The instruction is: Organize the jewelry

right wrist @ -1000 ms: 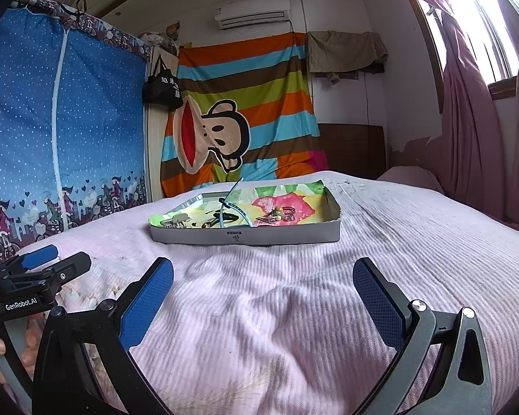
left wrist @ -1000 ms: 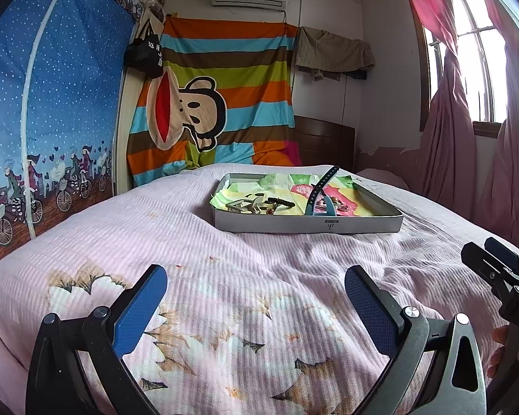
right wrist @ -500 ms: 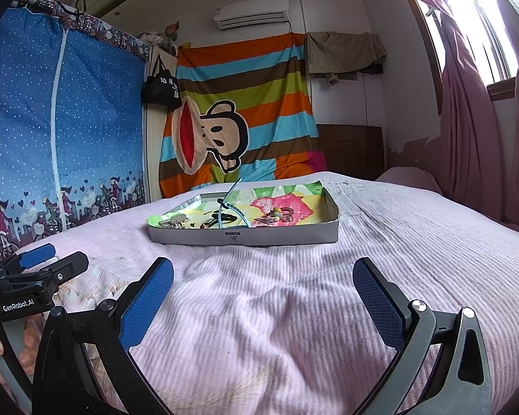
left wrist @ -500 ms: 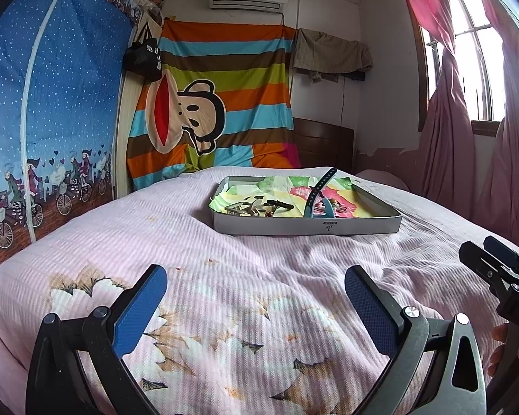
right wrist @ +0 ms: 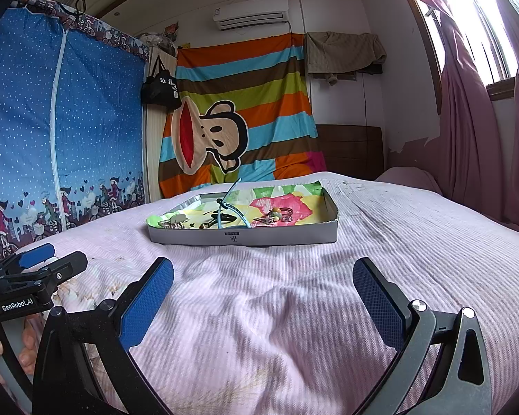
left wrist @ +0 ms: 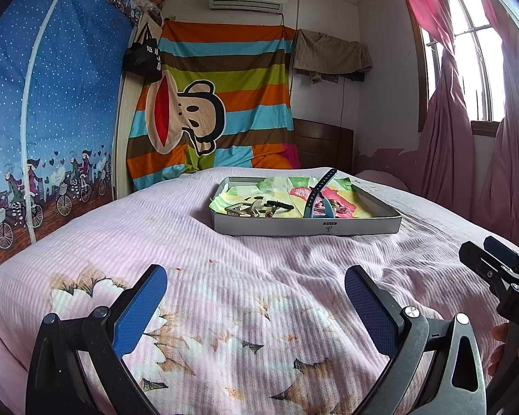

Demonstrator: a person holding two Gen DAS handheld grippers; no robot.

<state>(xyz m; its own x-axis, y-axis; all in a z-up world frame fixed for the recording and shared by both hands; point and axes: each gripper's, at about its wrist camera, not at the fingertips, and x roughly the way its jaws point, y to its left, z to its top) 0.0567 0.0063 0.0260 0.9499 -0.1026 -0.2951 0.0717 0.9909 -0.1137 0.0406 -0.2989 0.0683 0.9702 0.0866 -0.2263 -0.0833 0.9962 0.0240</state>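
A shallow grey box tray [left wrist: 308, 226] with a colourful lining sits on the pink bed ahead; it also shows in the right wrist view [right wrist: 245, 238]. In it lie a blue strap [left wrist: 316, 193], a silver clip [left wrist: 242, 209], a black piece [left wrist: 278, 204] and several small rings [right wrist: 276, 216]. My left gripper [left wrist: 256, 290] is open and empty, low over the bedspread, well short of the tray. My right gripper [right wrist: 263, 287] is open and empty, also short of the tray. Each gripper shows at the edge of the other's view.
The pink ribbed bedspread [left wrist: 225, 276] has a floral print near me. A blue fabric wardrobe [left wrist: 52, 103] stands on the left, a striped monkey sheet [left wrist: 218, 110] hangs behind, a dark headboard [right wrist: 349, 148] and pink curtains [left wrist: 446, 138] are at the right.
Both views have shifted only slightly; the tray sits a little higher in the left wrist view. Both grippers stay open and empty.
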